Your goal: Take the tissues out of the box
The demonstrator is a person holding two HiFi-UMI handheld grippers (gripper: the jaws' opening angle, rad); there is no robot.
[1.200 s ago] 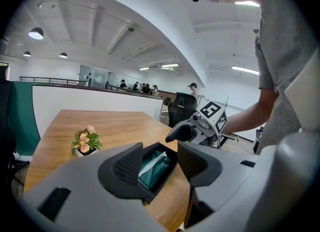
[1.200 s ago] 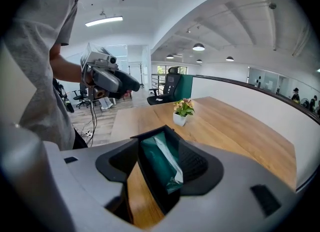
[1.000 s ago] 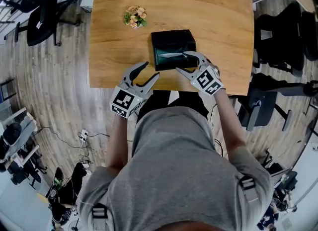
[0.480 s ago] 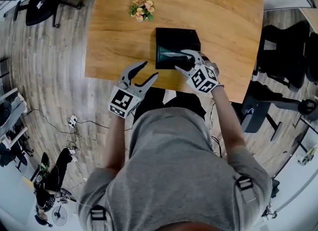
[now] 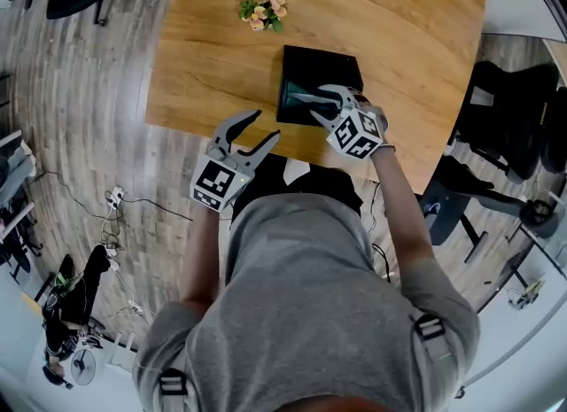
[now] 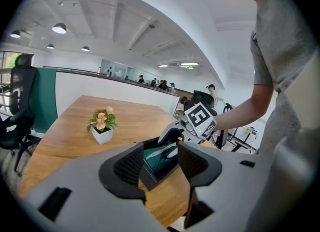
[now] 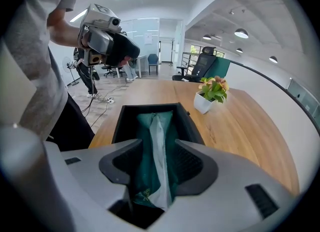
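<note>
A black box (image 5: 306, 58) stands near the front edge of the wooden table (image 5: 399, 29). Inside it lies a green tissue pack (image 7: 145, 131) with a white tissue (image 7: 159, 146) sticking up from its slot. My right gripper (image 5: 321, 104) points steeply down into the box, its jaws on either side of the tissue (image 5: 306, 97). They have just been closing, but a gap still shows at each pad. My left gripper (image 5: 268, 124) hovers open and empty at the table's near edge, left of the box (image 6: 150, 176), looking toward the right gripper (image 6: 170, 143).
A small potted plant (image 5: 264, 9) stands on the table beyond the box, to the left. Office chairs (image 5: 514, 100) stand on the floor to the right, and cables (image 5: 115, 198) lie on the floor to the left. The person's torso fills the lower head view.
My right gripper has sunk down over the box and its jaws have narrowed around the tissue. The left gripper has dipped a little at the table edge.
</note>
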